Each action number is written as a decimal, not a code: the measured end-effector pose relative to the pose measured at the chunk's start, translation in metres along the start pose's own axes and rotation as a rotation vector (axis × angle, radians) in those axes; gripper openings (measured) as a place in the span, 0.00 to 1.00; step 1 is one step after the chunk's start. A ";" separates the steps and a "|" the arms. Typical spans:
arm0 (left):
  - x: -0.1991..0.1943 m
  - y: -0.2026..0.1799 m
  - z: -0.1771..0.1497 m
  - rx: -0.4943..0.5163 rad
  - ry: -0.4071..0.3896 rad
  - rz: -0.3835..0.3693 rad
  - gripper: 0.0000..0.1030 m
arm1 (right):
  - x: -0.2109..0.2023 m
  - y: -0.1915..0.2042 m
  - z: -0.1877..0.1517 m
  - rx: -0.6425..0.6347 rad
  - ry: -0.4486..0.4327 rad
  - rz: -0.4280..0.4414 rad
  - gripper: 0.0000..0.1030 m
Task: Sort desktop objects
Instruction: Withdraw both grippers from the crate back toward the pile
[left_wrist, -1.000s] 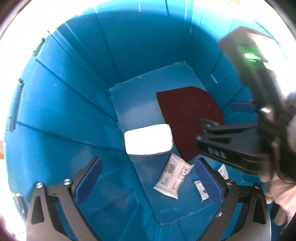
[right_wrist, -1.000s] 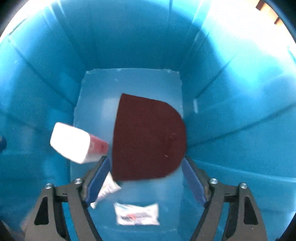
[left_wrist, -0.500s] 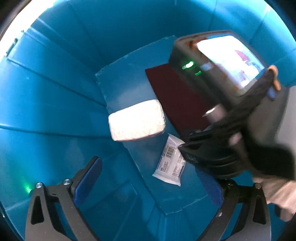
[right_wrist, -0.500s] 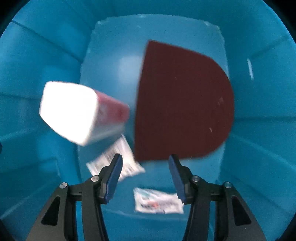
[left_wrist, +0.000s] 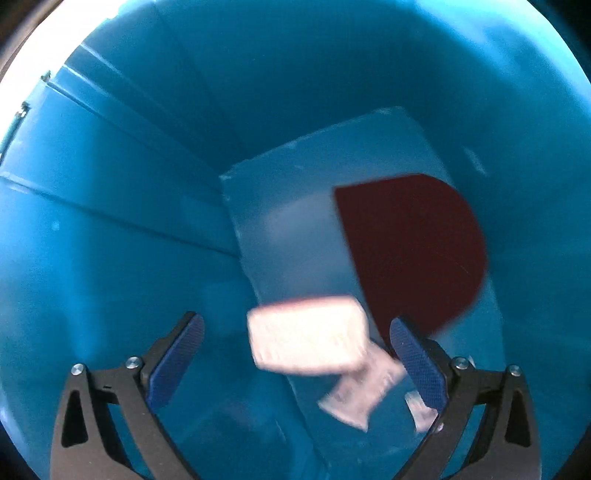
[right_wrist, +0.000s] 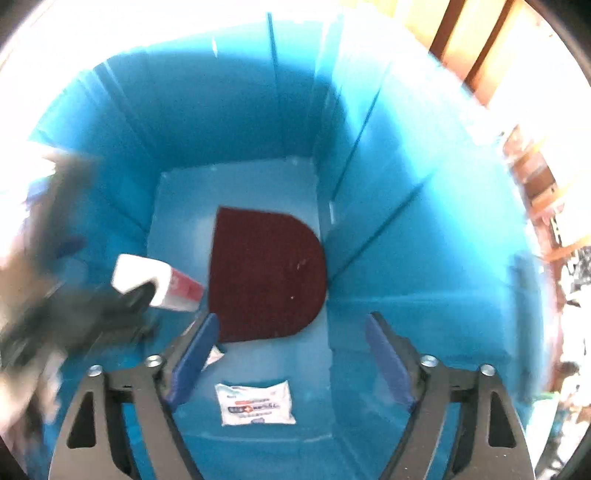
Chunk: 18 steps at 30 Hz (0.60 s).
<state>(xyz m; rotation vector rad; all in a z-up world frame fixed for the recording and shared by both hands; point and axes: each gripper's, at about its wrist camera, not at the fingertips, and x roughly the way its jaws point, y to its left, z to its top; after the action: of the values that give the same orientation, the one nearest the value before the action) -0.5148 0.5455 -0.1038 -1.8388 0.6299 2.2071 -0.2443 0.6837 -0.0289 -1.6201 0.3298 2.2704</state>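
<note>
**Bin filling up, both grippers empty**

Left of the dark red half-round mat (right_wrist: 266, 273) in the blue bin (right_wrist: 229, 122) lies a white box (right_wrist: 142, 275), white packets (right_wrist: 255, 404) nearer. Left gripper (left_wrist: 297, 363) spread, right gripper (right_wrist: 291, 363) just opened — nothing between. Remaining items can't be seen.

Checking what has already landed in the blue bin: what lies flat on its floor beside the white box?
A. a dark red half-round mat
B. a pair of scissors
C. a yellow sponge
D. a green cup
A: a dark red half-round mat lies flat on the blue bin floor, right of the white box.
</note>
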 end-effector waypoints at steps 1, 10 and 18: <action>0.008 0.001 0.005 -0.014 0.006 0.018 1.00 | -0.007 -0.004 -0.002 -0.009 -0.017 0.005 0.86; 0.038 -0.012 -0.044 0.045 0.308 -0.090 1.00 | 0.006 0.006 -0.018 -0.068 0.046 -0.067 0.86; -0.038 -0.016 -0.096 0.107 0.190 -0.188 1.00 | -0.013 0.018 -0.026 -0.112 0.027 -0.083 0.86</action>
<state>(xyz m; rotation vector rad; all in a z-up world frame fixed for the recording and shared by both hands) -0.4149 0.5218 -0.0826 -1.9786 0.5697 1.8608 -0.2243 0.6558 -0.0250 -1.6874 0.1410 2.2429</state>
